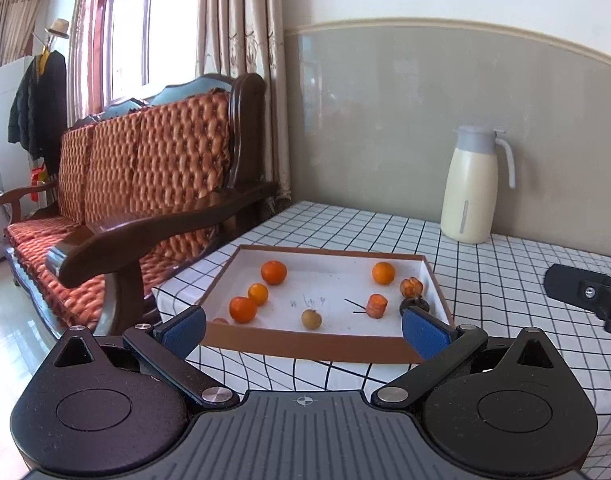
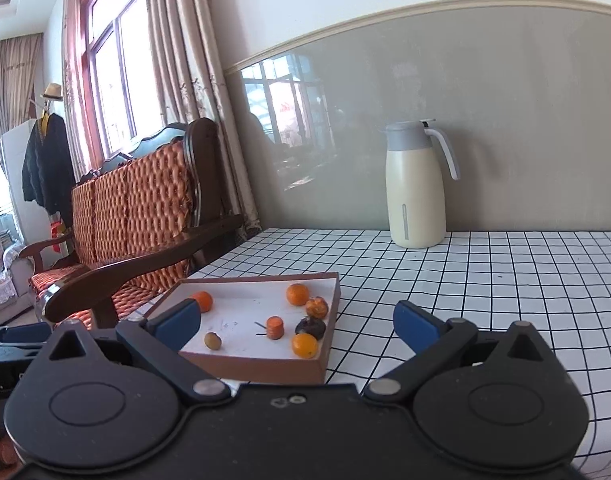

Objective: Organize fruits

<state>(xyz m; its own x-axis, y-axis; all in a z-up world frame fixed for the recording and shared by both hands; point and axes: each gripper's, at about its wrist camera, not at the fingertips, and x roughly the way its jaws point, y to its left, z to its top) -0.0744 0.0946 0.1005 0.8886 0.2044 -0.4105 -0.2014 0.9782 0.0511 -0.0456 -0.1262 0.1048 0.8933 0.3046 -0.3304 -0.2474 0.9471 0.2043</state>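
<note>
Nearest in each view, the left gripper and the right gripper both hang with jaws spread wide, holding nothing. Just past them, low in the middle of the frame, a shallow cardboard box sits on the checked tablecloth with the fruit inside: oranges, a small brownish fruit and a cut carrot piece. Further back, toward the upper right, a cream jug stands by the wall
</note>
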